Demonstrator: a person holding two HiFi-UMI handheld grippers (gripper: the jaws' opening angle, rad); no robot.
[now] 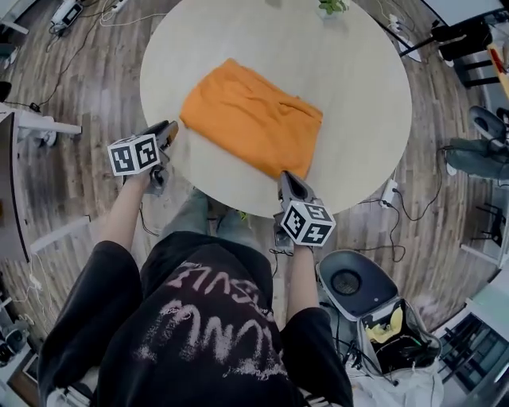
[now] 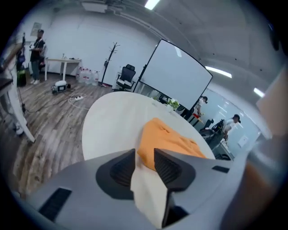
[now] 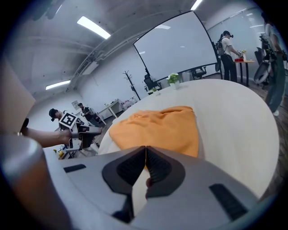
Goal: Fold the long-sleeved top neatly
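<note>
The orange long-sleeved top (image 1: 250,115) lies folded into a rough rectangle on the middle of the round pale table (image 1: 358,95). My left gripper (image 1: 169,129) hovers at the table's left rim, just off the top's left corner, its jaws apart with nothing between them. In the left gripper view the top (image 2: 168,141) lies just beyond the open left gripper (image 2: 145,152). My right gripper (image 1: 288,179) is at the near rim by the top's near corner, shut and empty. The right gripper view shows the top (image 3: 157,128) ahead of the shut right gripper (image 3: 146,150).
A small potted plant (image 1: 332,6) stands at the table's far edge. A grey round seat (image 1: 348,282) and an open bag (image 1: 398,338) sit on the wooden floor to my right. Cables and power strips (image 1: 390,192) lie around. People stand farther off in the room.
</note>
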